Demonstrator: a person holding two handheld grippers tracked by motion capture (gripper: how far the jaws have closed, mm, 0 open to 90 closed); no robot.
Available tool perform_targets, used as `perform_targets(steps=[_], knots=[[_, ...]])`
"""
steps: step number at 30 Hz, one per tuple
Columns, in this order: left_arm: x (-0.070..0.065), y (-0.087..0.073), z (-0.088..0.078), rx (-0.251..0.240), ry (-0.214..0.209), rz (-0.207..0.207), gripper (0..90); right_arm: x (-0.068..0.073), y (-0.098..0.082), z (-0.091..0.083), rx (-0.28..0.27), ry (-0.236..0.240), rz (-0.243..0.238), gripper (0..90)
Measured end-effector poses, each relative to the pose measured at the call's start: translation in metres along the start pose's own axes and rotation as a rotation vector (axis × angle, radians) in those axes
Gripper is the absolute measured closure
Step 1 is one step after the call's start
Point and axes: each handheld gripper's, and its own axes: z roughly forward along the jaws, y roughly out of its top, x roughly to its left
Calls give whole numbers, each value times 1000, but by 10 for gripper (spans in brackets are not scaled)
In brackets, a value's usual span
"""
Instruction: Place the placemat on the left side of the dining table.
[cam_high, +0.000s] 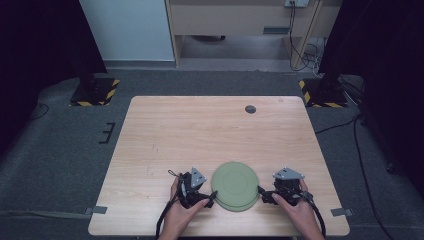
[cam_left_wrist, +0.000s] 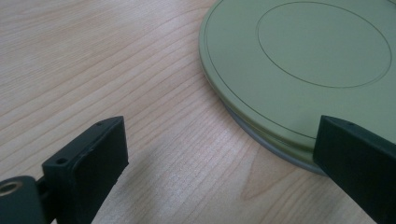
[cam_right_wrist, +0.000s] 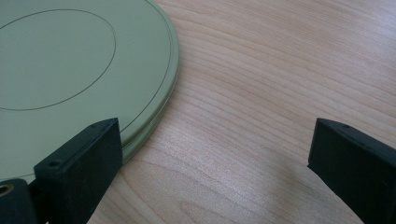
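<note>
A round olive-green plate (cam_high: 235, 184) lies upside down near the front edge of the wooden table (cam_high: 200, 130). Under it a second rim shows, so it rests on another plate (cam_left_wrist: 275, 148). My left gripper (cam_high: 212, 196) is low at the plate's left edge and stands open (cam_left_wrist: 224, 140); one finger (cam_left_wrist: 93, 158) is over bare wood and the other (cam_left_wrist: 359, 163) over the plate's rim. My right gripper (cam_high: 261, 193) is at the plate's right edge, also open (cam_right_wrist: 217, 140). Its left finger (cam_right_wrist: 84, 163) overlaps the green plate (cam_right_wrist: 70, 65), and nothing is held.
A small dark round cap (cam_high: 250, 109) sits in the tabletop at the back. Bare wood stretches behind and left of the plate. On the grey floor, yellow-and-black striped stand bases flank the far corners, one left (cam_high: 95, 92) and one right (cam_high: 320, 95).
</note>
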Motion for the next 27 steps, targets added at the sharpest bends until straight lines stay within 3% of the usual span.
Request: perform_targets(steps=[12, 27], knots=[[2, 3, 3, 1, 7, 12, 0, 0, 1, 2, -8, -18, 4, 30], [-2, 3, 2, -9, 11, 19, 14, 1, 1, 0, -3, -1, -2, 27]])
